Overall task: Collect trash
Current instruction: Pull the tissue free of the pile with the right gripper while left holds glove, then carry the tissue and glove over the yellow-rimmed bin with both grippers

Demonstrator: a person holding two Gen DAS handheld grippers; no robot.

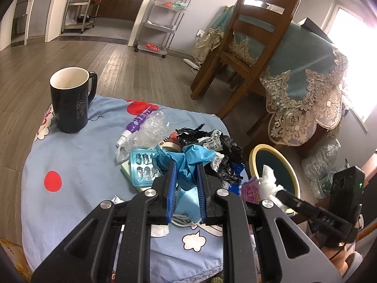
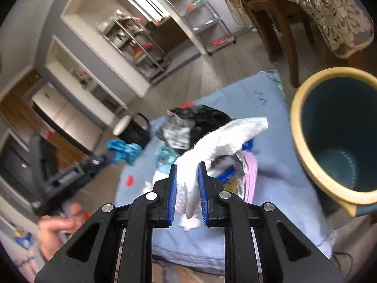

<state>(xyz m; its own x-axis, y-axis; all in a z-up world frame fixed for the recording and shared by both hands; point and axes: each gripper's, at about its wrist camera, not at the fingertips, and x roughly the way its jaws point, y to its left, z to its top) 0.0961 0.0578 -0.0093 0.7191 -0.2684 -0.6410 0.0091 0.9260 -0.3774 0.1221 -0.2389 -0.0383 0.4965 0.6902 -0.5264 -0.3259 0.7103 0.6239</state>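
Observation:
My left gripper is shut on a crumpled blue glove, held over a trash pile on the blue cloth-covered table. The pile holds a black plastic bag, a blister pack, clear plastic and a purple tube. My right gripper is shut on a white paper towel, lifted above the table. It also shows in the left wrist view. A teal bin with a cream rim stands at the table's right edge, also in the left wrist view.
A black mug stands at the table's far left. A wooden chair and a table with a teal lace cloth stand behind. A wire rack is against the far wall. A pink wrapper lies near the bin.

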